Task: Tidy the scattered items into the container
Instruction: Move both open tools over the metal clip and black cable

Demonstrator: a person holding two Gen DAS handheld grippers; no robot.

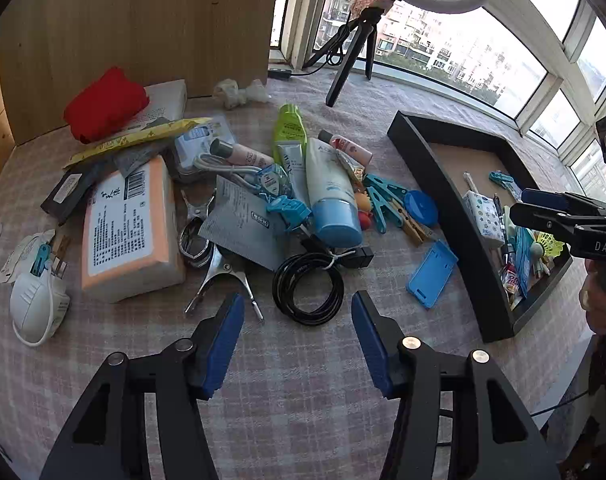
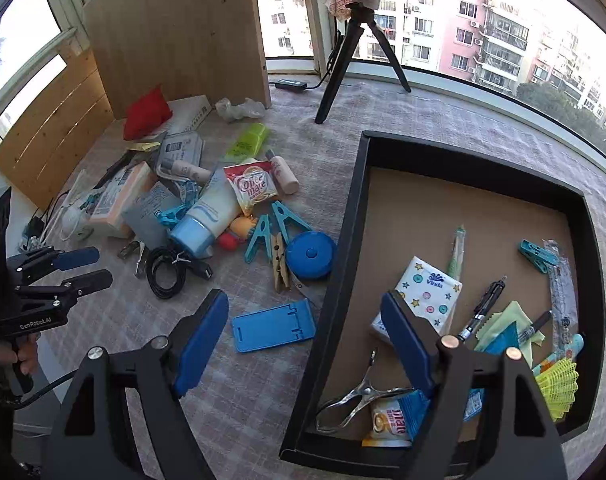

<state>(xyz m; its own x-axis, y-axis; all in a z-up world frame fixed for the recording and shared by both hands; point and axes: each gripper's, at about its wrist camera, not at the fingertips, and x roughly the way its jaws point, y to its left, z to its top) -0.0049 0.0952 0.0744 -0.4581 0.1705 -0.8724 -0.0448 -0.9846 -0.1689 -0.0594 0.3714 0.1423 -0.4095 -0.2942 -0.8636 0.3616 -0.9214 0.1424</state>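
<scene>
Checked pinkish tablecloth (image 1: 303,380) is carrying a clutter pile by the window. Left gripper (image 1: 297,312) is hovering with jaws released and empty, over the coiled black cable (image 1: 308,294). Right gripper (image 2: 305,312) is gaping empty across the near-left wall of the black rectangular tray (image 2: 335,240), which is sitting toward the cloth's right edge, part-filled. Blue plastic phone stand (image 2: 274,325) is lying just beside that wall.

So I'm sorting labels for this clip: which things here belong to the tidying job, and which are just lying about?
Job:
tray
phone stand
coiled cable
pegs
tape measure
tubes
tissue pack

Lying about:
ring light tripod
wooden board
power strip
</scene>
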